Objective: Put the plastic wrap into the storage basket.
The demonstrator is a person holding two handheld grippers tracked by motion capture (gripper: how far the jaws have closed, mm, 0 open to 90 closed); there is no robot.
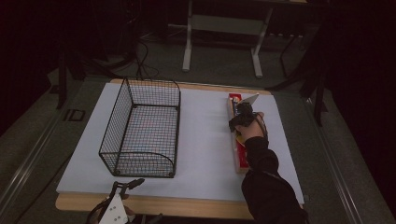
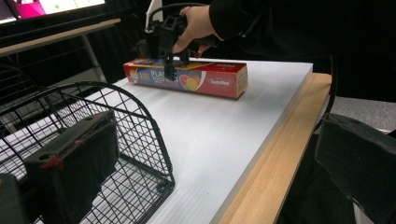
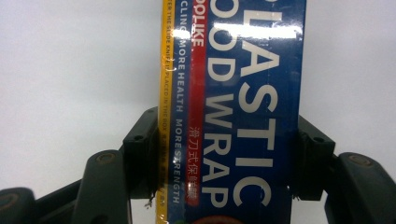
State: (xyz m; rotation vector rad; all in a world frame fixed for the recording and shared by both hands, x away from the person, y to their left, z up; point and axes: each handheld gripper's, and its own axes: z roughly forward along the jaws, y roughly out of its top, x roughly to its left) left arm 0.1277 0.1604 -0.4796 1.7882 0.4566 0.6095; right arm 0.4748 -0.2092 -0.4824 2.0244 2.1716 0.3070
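A long plastic food wrap box (image 1: pixel 241 159), blue and red, lies flat along the right side of the white board (image 1: pixel 205 154). My right gripper (image 1: pixel 243 116) comes down on it from above. In the right gripper view its two pads (image 3: pixel 140 154) press against both long sides of the box (image 3: pixel 243 93), so it is shut on it. The left gripper view shows the box (image 2: pixel 205 79) resting on the board under that gripper (image 2: pixel 170 72). My left gripper (image 1: pixel 125 185) hovers at the near left edge, open, its jaws wide apart and holding nothing (image 2: pixel 210 158).
A black wire basket (image 1: pixel 116 121) stands on the left half of the board, close in front of my left gripper (image 2: pixel 135 116). A wooden table edge (image 2: pixel 275 163) rims the board. Table legs (image 1: pixel 187 46) and cables lie on the floor beyond.
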